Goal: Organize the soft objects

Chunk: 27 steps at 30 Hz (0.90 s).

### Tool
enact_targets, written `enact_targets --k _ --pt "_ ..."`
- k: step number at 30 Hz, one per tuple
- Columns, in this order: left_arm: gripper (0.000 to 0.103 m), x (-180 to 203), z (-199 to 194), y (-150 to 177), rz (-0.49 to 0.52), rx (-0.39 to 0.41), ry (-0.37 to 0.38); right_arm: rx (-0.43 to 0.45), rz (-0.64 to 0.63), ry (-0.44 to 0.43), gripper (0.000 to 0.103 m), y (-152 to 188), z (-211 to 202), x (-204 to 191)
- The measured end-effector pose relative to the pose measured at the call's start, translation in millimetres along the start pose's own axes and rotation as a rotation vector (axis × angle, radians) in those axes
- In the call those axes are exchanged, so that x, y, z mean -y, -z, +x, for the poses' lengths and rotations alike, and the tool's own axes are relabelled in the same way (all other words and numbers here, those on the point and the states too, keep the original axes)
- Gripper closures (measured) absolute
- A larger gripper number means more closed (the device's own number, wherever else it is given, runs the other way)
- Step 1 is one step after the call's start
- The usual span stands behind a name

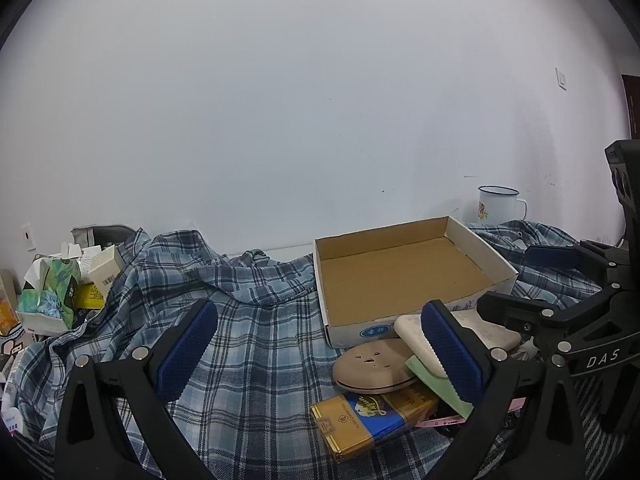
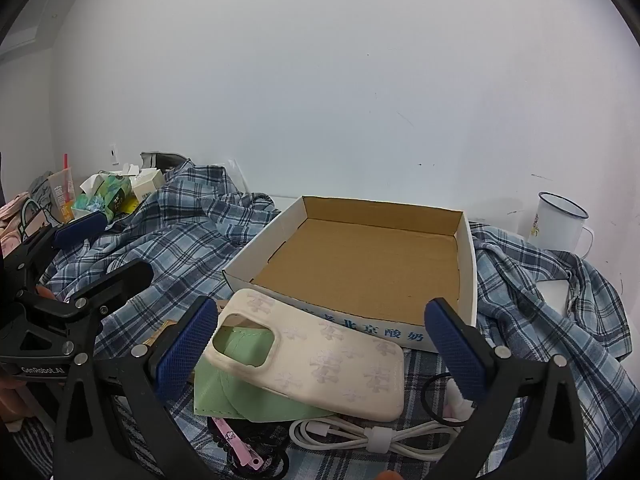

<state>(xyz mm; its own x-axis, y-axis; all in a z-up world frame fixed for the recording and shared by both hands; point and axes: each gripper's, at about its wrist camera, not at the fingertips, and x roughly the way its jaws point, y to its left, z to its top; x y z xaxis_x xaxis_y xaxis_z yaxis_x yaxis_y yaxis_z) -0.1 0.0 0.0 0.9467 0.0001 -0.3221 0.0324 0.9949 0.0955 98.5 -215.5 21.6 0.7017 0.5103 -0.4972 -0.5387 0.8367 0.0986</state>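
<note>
Cream phone case (image 2: 320, 360), lengthwise left-right, camera cutout left

I see the cardboard box (image 2: 362, 264) lying on the plaid shirt (image 1: 248, 320), which spreads across the surface. Against the box's near wall leans the phone case (image 2: 320, 364), lying over a folded pouch (image 2: 224, 396). Before them lies a coiled cable (image 2: 360, 438). Behind the box, to its right, stands a mug (image 2: 560, 222). Far left sits a tissue pack (image 1: 50, 294).
</note>
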Motion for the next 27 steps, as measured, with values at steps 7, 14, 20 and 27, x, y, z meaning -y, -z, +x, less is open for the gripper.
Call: enact_targets --k 7,14,20,27 --pt "0.000 0.3 -1.6 -0.1 0.001 0.001 -0.001 -0.001 0.001 -0.001 0.000 0.1 -0.2 -1.2" --pt "0.000 0.1 0.2 0.0 0.001 -0.004 0.000 -0.003 0.004 -0.002 0.000 0.0 0.1 0.1" --pt "0.000 0.0 0.0 0.0 0.000 -0.004 0.000 -0.003 0.004 -0.002 0.000 0.1 0.0 0.1" --pt "0.000 0.0 0.2 0.0 0.001 -0.005 0.000 -0.003 0.005 -0.002 0.000 0.1 0.1 0.1"
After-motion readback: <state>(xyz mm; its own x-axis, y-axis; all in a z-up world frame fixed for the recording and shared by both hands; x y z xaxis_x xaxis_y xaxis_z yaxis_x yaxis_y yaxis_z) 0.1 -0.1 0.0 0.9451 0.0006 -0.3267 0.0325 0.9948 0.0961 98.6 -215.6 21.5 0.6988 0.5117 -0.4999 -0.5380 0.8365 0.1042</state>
